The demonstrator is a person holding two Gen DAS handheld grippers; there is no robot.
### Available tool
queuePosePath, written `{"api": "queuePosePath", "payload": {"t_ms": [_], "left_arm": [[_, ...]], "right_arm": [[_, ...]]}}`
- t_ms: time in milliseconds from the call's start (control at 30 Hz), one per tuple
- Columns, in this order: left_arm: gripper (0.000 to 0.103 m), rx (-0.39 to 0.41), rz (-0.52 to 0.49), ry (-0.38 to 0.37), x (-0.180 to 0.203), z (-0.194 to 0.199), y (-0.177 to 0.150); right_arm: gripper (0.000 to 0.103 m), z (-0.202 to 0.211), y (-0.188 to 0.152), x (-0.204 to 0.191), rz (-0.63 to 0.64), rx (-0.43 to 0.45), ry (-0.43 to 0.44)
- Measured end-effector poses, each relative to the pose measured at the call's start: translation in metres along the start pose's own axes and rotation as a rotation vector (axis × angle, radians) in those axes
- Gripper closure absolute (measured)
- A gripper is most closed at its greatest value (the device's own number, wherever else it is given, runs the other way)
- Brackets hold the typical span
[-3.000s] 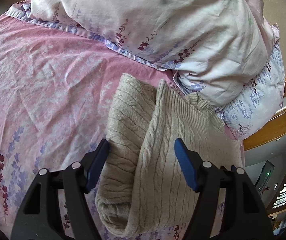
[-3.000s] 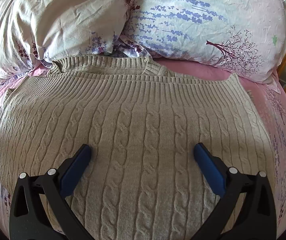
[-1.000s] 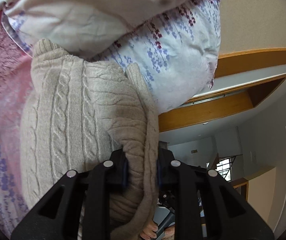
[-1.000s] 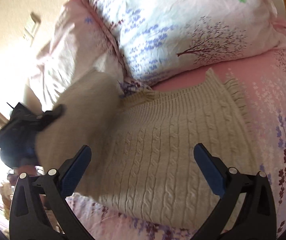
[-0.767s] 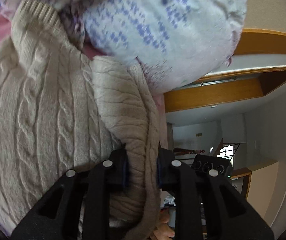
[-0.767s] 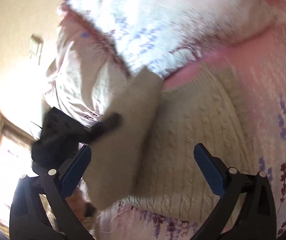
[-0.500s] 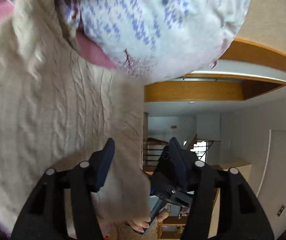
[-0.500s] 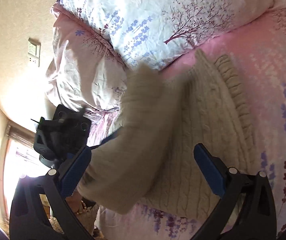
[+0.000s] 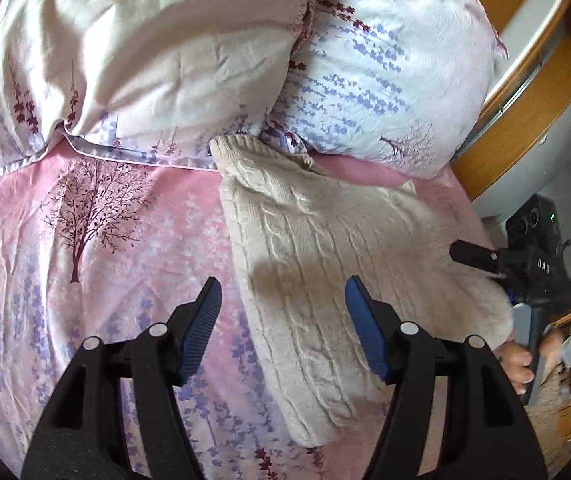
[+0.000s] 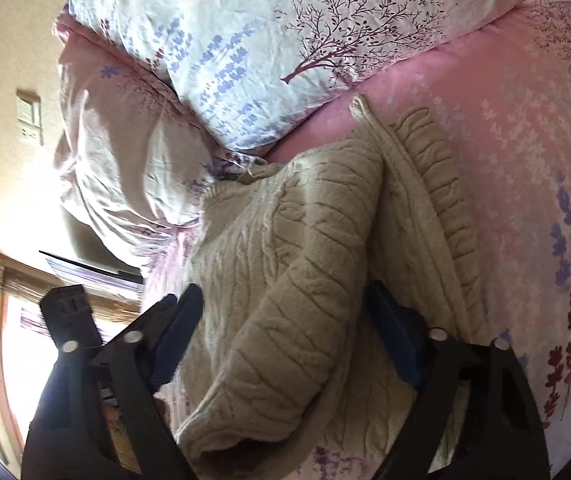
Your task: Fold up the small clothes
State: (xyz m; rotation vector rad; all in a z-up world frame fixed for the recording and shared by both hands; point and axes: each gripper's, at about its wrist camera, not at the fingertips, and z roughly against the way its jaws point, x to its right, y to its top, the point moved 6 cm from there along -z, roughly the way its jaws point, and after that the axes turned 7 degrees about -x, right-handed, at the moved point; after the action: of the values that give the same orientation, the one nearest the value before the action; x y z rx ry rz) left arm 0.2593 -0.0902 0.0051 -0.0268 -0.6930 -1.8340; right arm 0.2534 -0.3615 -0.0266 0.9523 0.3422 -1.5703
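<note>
A beige cable-knit sweater (image 9: 325,256) lies folded on the pink floral bed sheet (image 9: 97,248), its ribbed end against the pillows. My left gripper (image 9: 281,304) is open and empty, just above the sweater's near left edge. In the right wrist view the sweater (image 10: 301,264) lies in folded layers, and my right gripper (image 10: 285,332) is open, its blue pads on either side of a thick fold. The right gripper also shows in the left wrist view (image 9: 485,258) at the sweater's right edge.
Two floral pillows (image 9: 145,52) (image 9: 381,64) lie at the head of the bed. A wooden bed frame (image 9: 525,80) runs at the right. The bed edge drops off at the right, near the person's hand (image 9: 521,364).
My left gripper let go of the sweater fold, opened and drew back. The fold now lies laid over the sweater. My right gripper moved in around the folded layers.
</note>
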Motion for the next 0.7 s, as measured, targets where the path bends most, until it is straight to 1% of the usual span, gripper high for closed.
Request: {"api": "queuePosePath", "payload": {"t_ms": [33,133,233,300,367,400,467,533,600,633,700], "left_arm": [[0.038,-0.007,-0.008,0.012,-0.002,-0.001,-0.004],[0.038,-0.018,-0.02,0.062,0.001,-0.01,-0.004],[0.033,0.0,-0.04,0.125,0.005,-0.012,-0.003],[0.028,0.011,-0.056,0.159,0.008,-0.011,-0.003],[0.023,0.013,-0.07,0.188,0.011,-0.009,-0.004],[0.023,0.014,-0.075,0.191,0.012,-0.009,-0.003],[0.023,0.011,-0.085,0.193,0.015,-0.009,-0.003],[0.021,0.007,-0.091,0.198,0.017,-0.01,-0.004],[0.015,0.008,-0.1,0.22,0.019,-0.01,-0.004],[0.014,0.016,-0.109,0.232,0.02,-0.01,-0.004],[0.014,0.026,-0.117,0.23,0.023,-0.008,-0.003]], "right_arm": [[0.03,0.0,-0.001,0.001,0.007,0.001,-0.011],[0.041,-0.001,-0.002,0.004,0.016,0.013,-0.051],[0.051,-0.002,0.0,0.009,0.011,0.02,-0.073],[0.063,-0.003,0.0,0.011,0.017,0.032,-0.1],[0.08,-0.003,-0.001,0.012,0.038,0.05,-0.139],[0.082,-0.002,-0.001,0.01,0.057,0.067,-0.156],[0.085,0.004,-0.002,-0.001,0.121,0.116,-0.211],[0.086,0.009,-0.003,-0.014,0.19,0.158,-0.261],[0.087,0.015,-0.004,-0.03,0.274,0.203,-0.319],[0.087,0.017,-0.004,-0.037,0.301,0.221,-0.342],[0.088,0.026,-0.002,-0.051,0.346,0.272,-0.375]]}}
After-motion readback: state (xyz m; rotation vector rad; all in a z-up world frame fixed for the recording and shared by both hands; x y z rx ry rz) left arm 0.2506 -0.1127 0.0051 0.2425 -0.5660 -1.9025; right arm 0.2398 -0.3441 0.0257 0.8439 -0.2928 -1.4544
